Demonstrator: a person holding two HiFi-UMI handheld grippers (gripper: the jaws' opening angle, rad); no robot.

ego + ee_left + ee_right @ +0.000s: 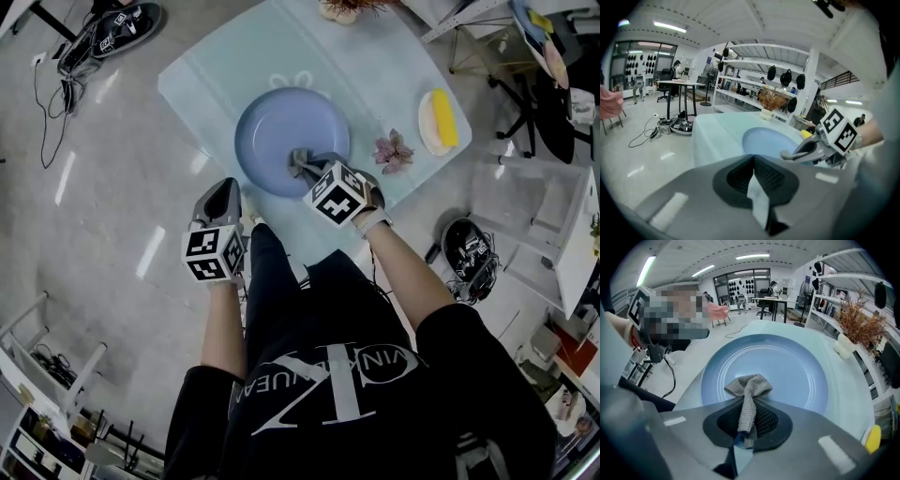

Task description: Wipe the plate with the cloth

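Observation:
A round blue plate point(281, 127) lies on the pale blue table point(375, 66). My right gripper point(302, 165) hangs over the plate's near rim, shut on a grey knitted cloth point(299, 159). In the right gripper view the cloth point(747, 385) bunches out past the fingertips point(749, 401) and rests on the plate point(797, 366). My left gripper point(221, 199) is off the table's near-left edge, above the floor, with its jaws closed together. From the left gripper view the plate point(764, 139) and the right gripper point(788, 154) sit ahead of the left gripper point(753, 158); a pale strip shows along its jaw seam.
A small white dish with a yellow item point(439, 120) and a dried flower point(393, 150) lie on the table to the plate's right. A vase of dried stems point(342, 9) stands at the far edge. Cables and gear point(103, 37) lie on the floor.

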